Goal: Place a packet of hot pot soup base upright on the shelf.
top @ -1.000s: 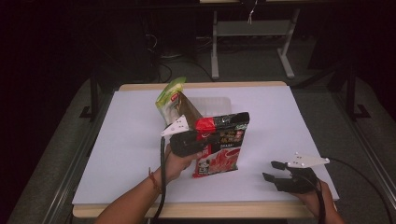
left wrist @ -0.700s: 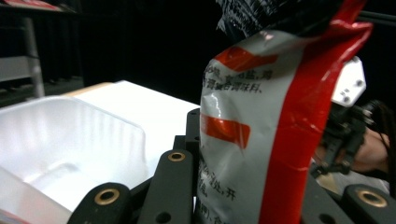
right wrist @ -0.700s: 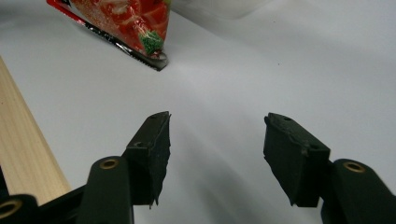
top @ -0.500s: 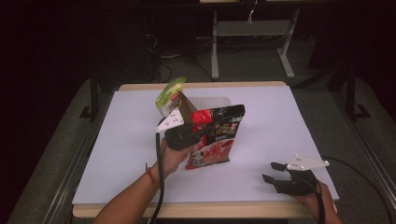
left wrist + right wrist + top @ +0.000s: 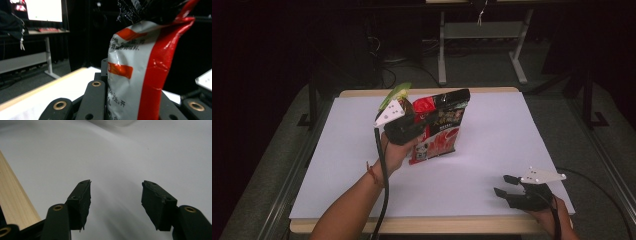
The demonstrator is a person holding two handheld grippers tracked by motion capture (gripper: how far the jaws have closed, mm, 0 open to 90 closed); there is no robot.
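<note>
A red, black and white snack bag [image 5: 439, 127] hangs tilted above the white table [image 5: 497, 135], its bottom corner just over the surface. My left gripper [image 5: 421, 126] is shut on the bag's left side, and a hand holds it from below. In the left gripper view the bag [image 5: 140, 75] stands between the two black jaws, pinched near its lower part. My right gripper [image 5: 502, 184] rests low at the front right of the table, open, with nothing between its fingers. In the right gripper view that gripper [image 5: 116, 200] points over bare white surface.
A green-topped bag [image 5: 394, 92] pokes up behind the left gripper, mostly hidden by it. The table's wooden front edge [image 5: 12, 202] runs close beside the right gripper. Desk legs [image 5: 442, 55] and cables stand on the floor beyond the far edge.
The left hand has lifted the snack bag higher and carried it a little farther from the person. The right gripper has stayed where it was.
</note>
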